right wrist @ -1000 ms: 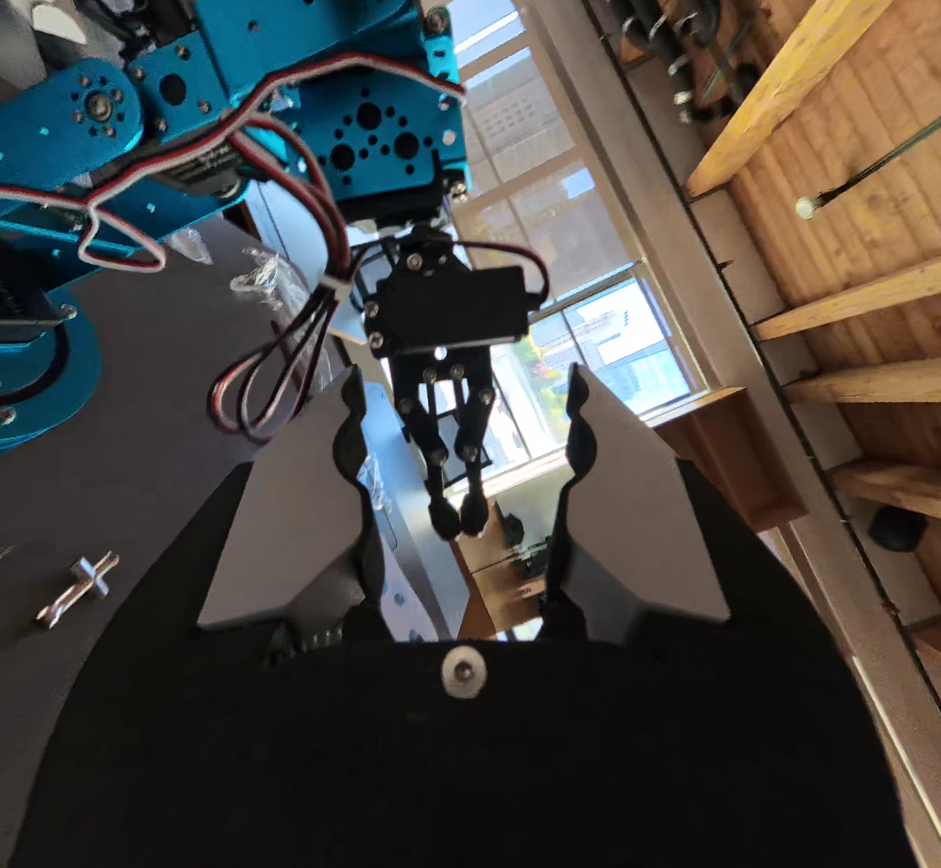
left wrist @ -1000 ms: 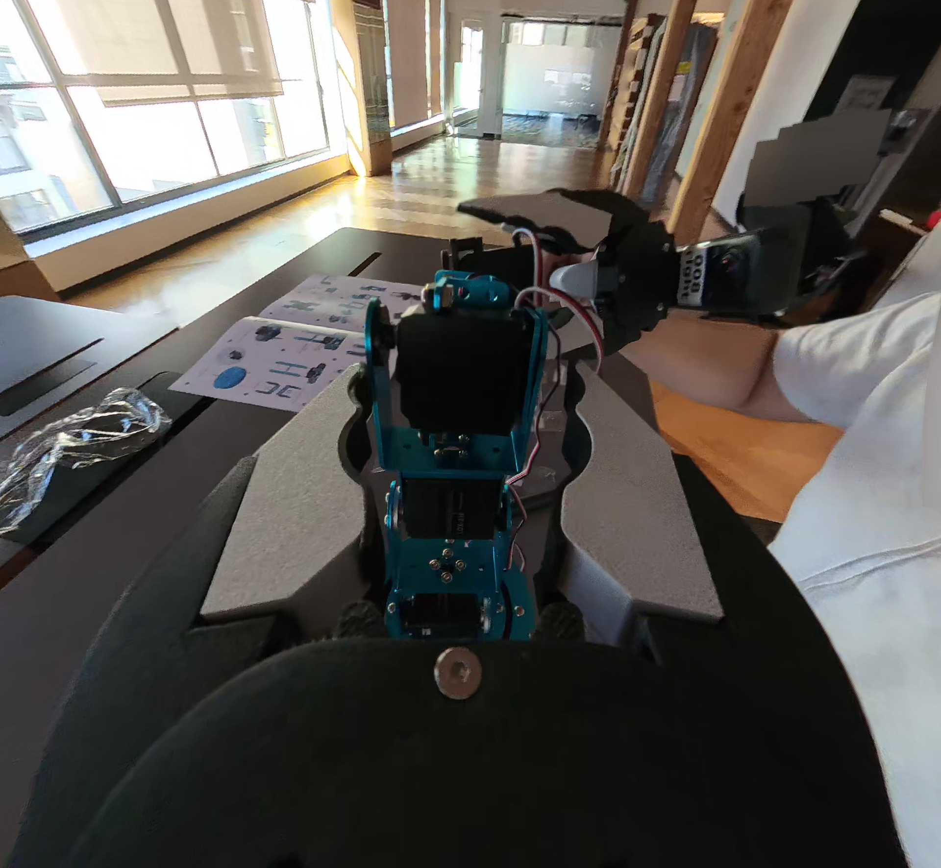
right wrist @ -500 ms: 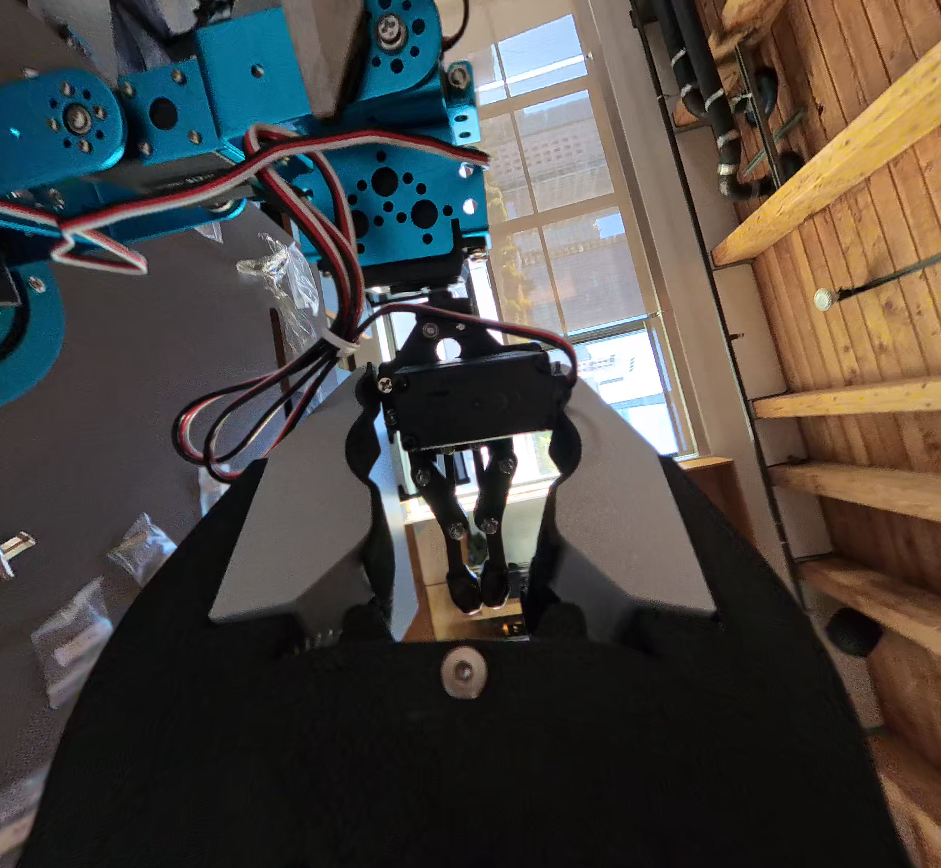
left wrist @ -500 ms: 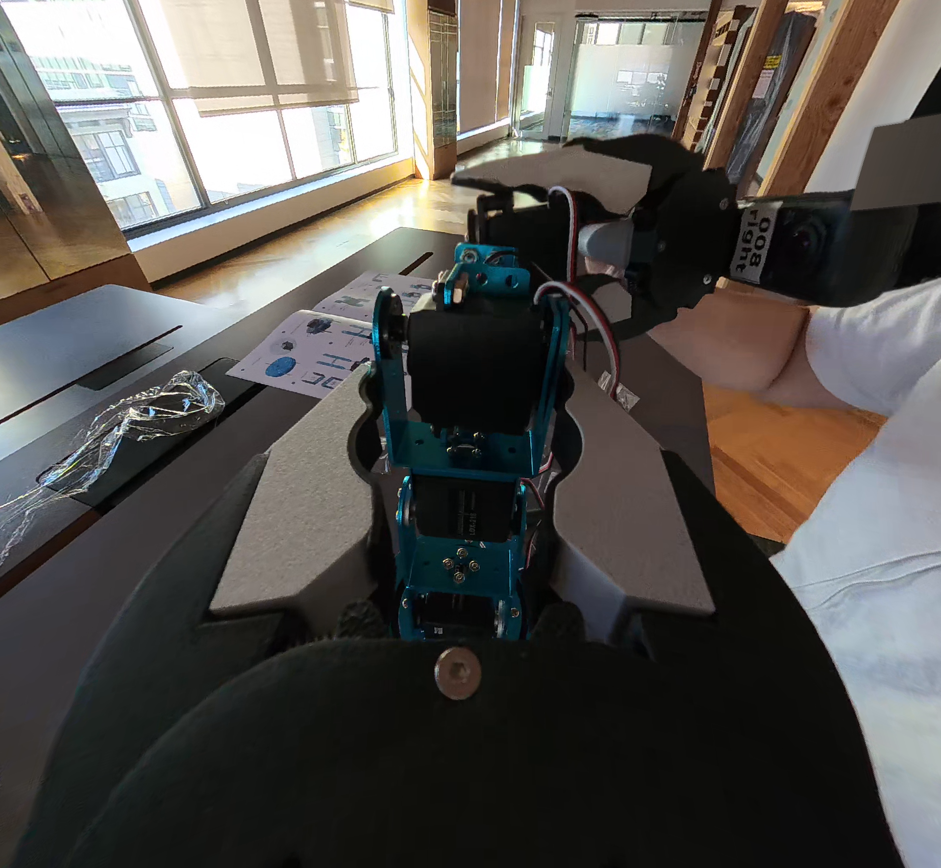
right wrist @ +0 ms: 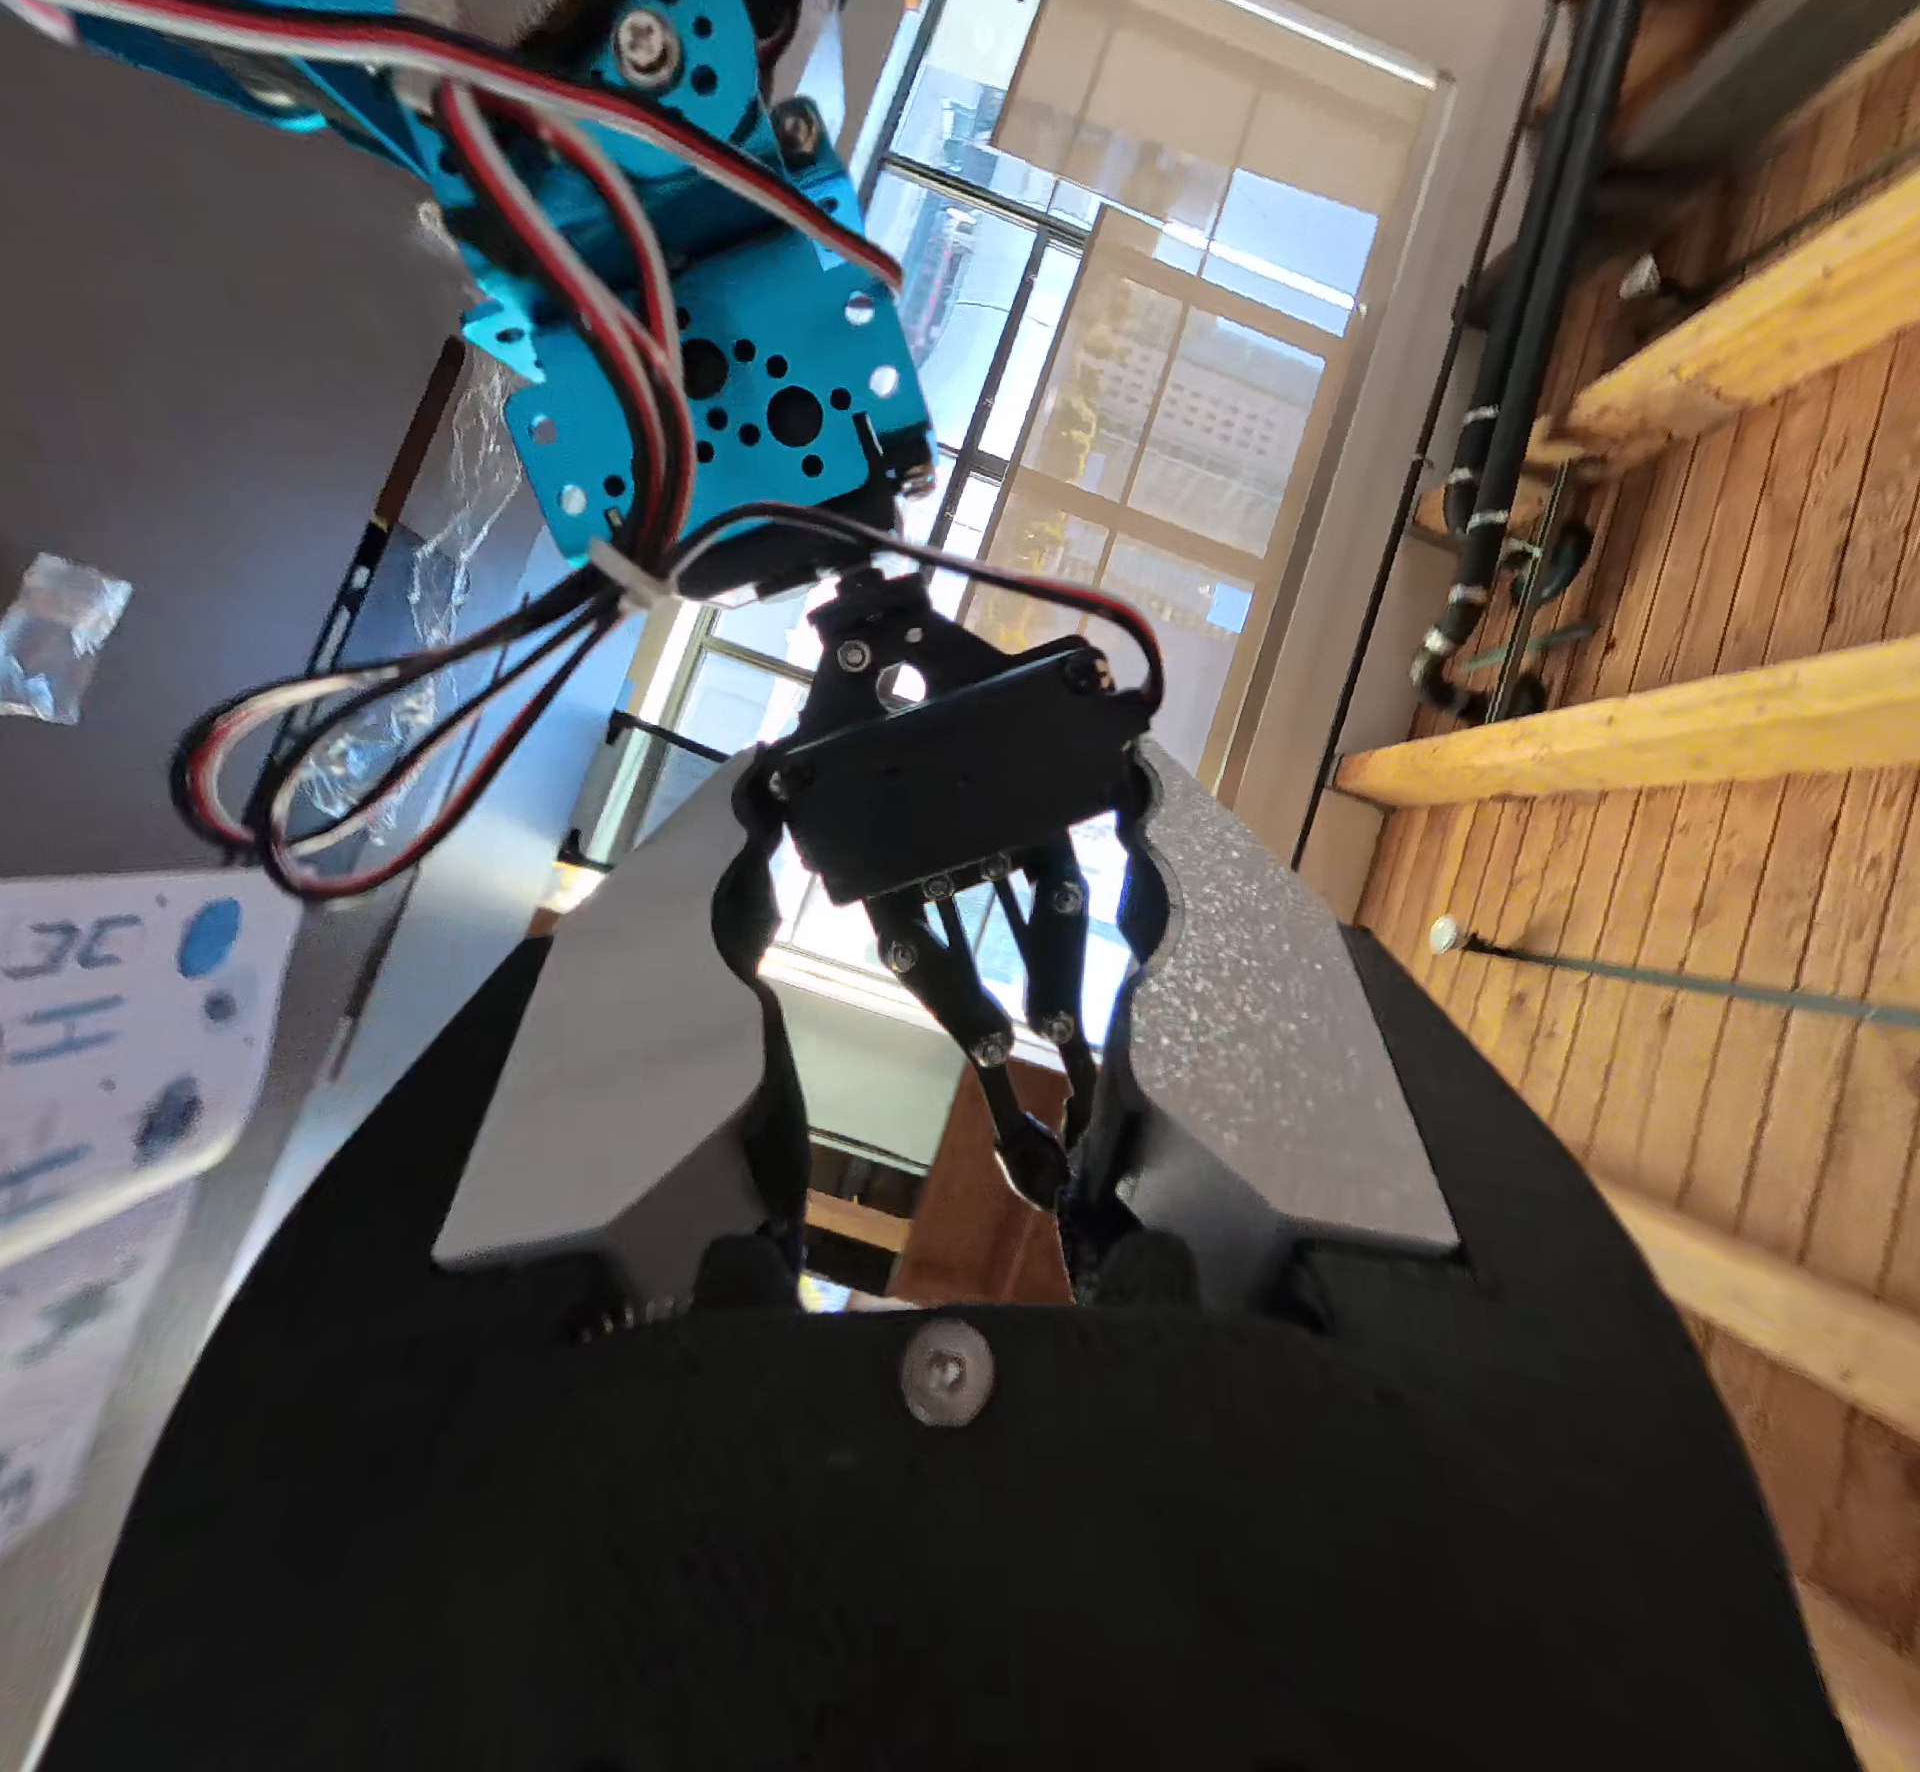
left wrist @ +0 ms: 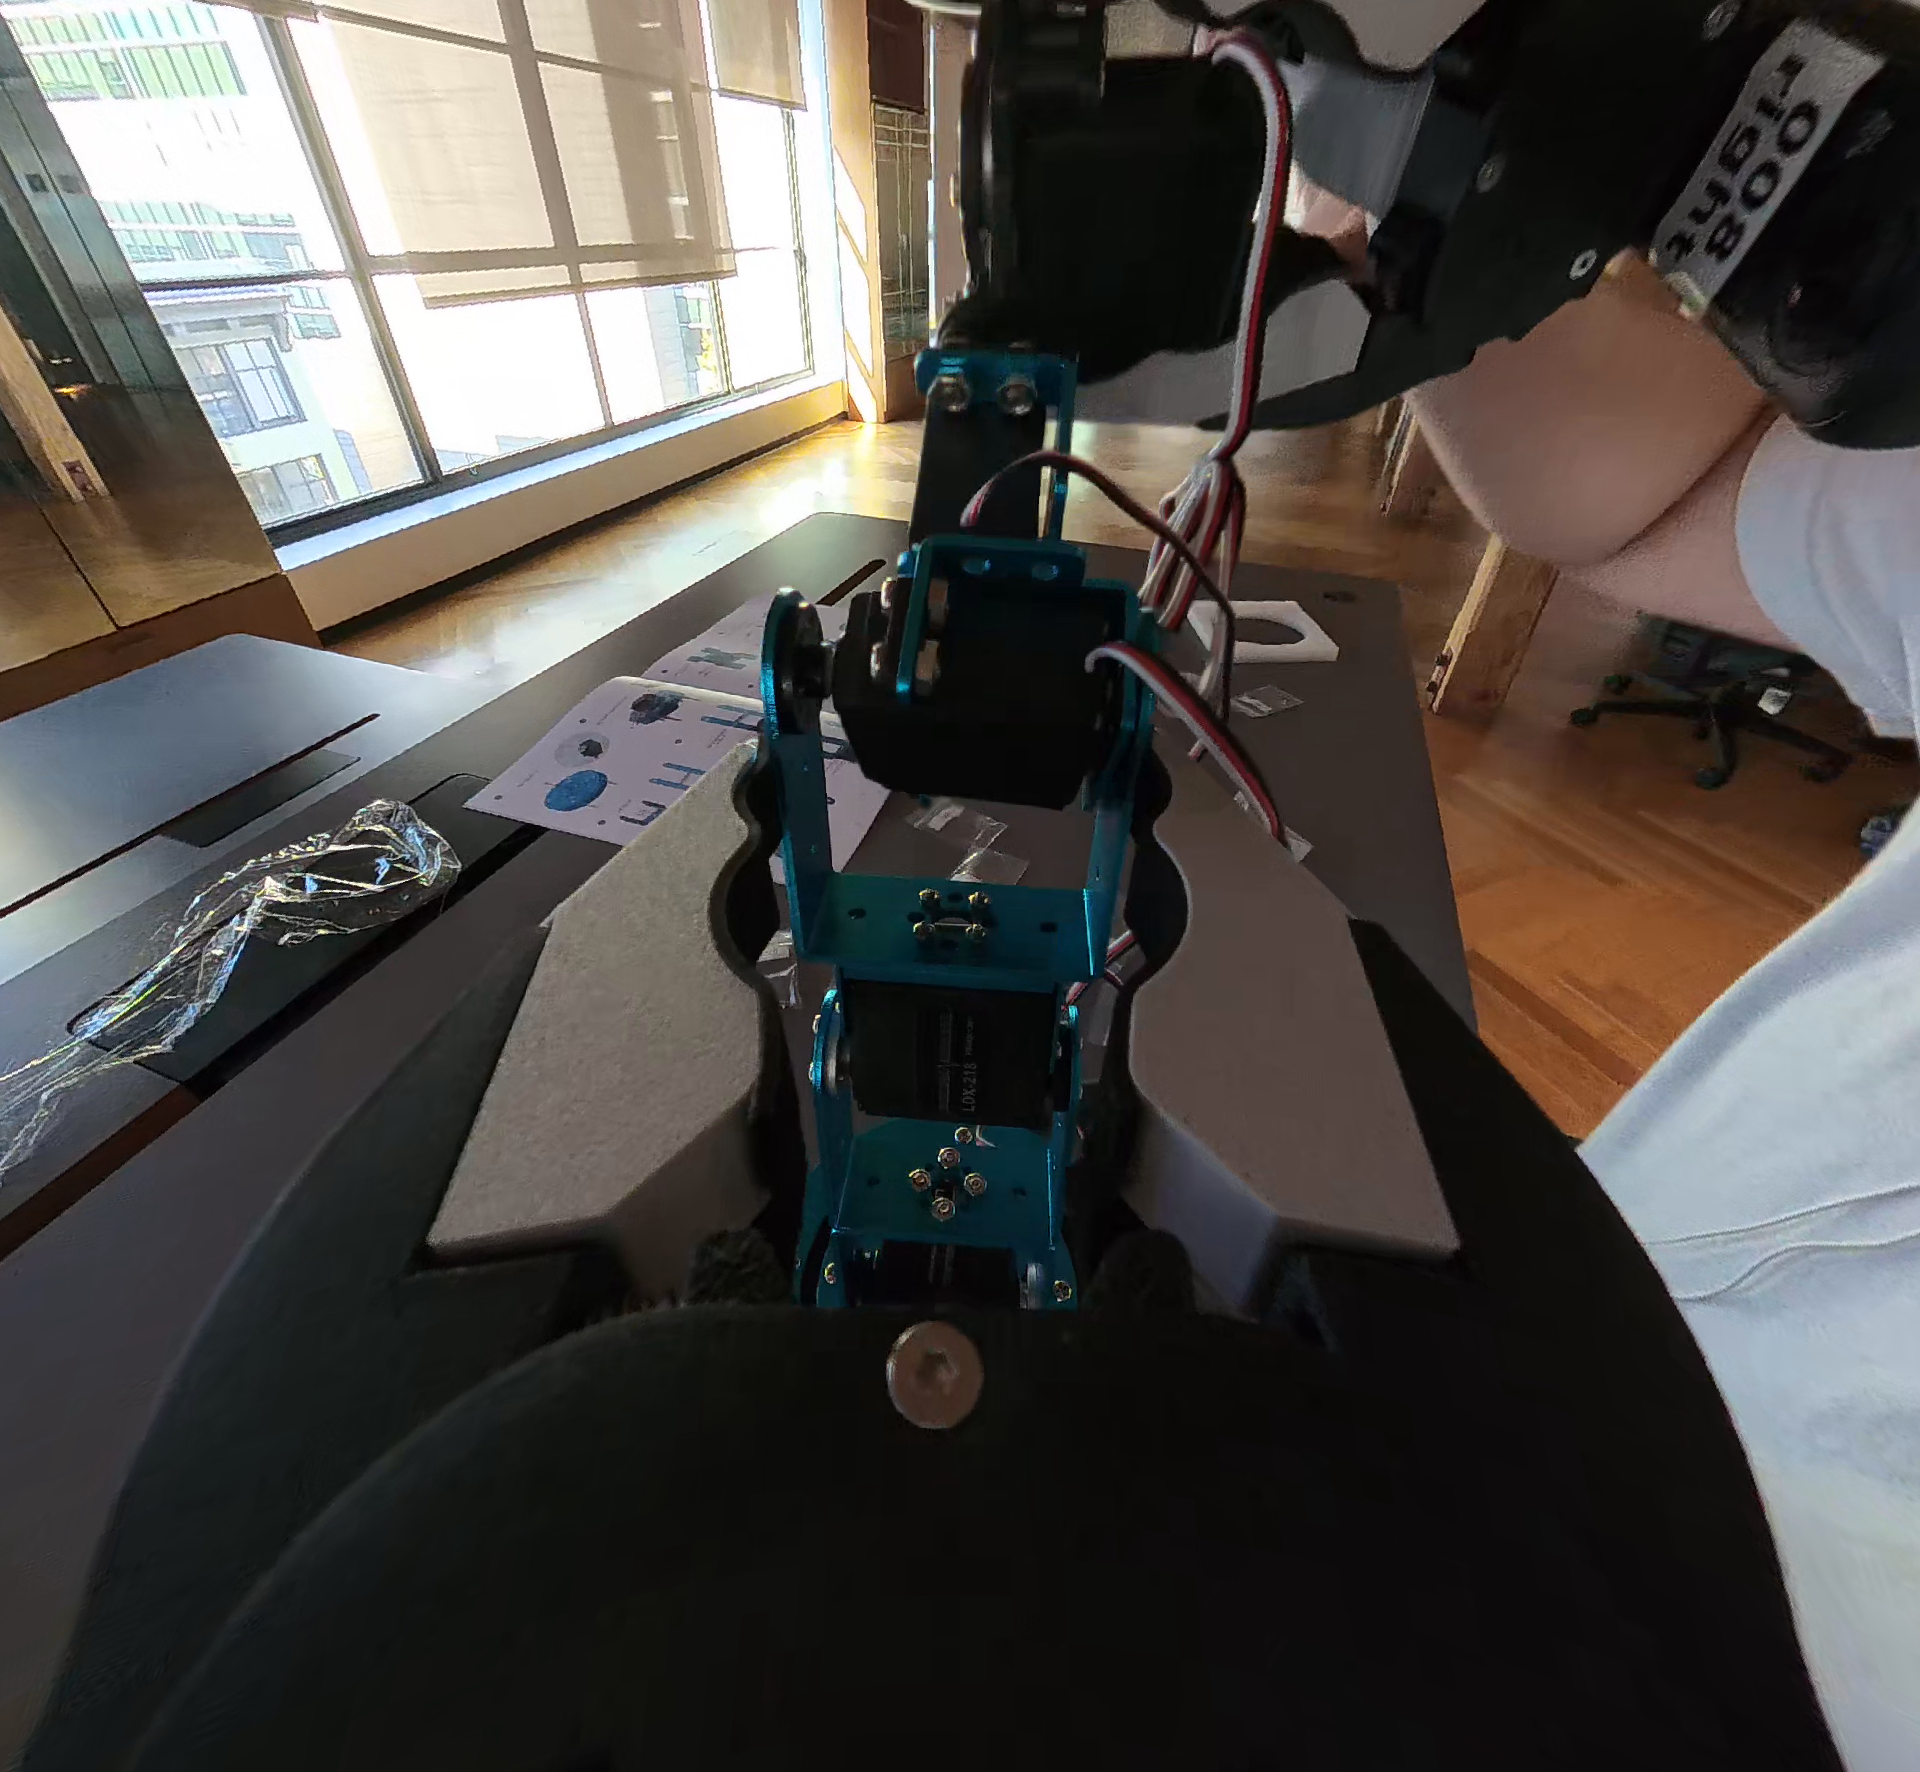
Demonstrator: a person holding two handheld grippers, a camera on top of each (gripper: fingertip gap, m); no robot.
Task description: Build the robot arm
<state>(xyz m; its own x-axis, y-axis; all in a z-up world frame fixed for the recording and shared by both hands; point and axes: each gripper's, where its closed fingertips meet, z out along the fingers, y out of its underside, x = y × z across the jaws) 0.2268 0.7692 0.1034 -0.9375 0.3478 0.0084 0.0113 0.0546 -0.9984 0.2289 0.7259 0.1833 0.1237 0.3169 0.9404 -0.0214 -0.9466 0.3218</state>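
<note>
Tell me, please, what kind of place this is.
Probably a loft-style office or workshop: large windows, a wood floor with an office chair, exposed ceiling beams, and a dark table with a blue robot-arm kit.

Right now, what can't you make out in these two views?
- Base of the blue arm: left view, hidden behind the left tongs body.
- Claw tips: right view, hidden between the right tongs pads.
- Sheet: right view, blurred, cut off at the left edge.
- Small bags: left view, contents too small.
</note>
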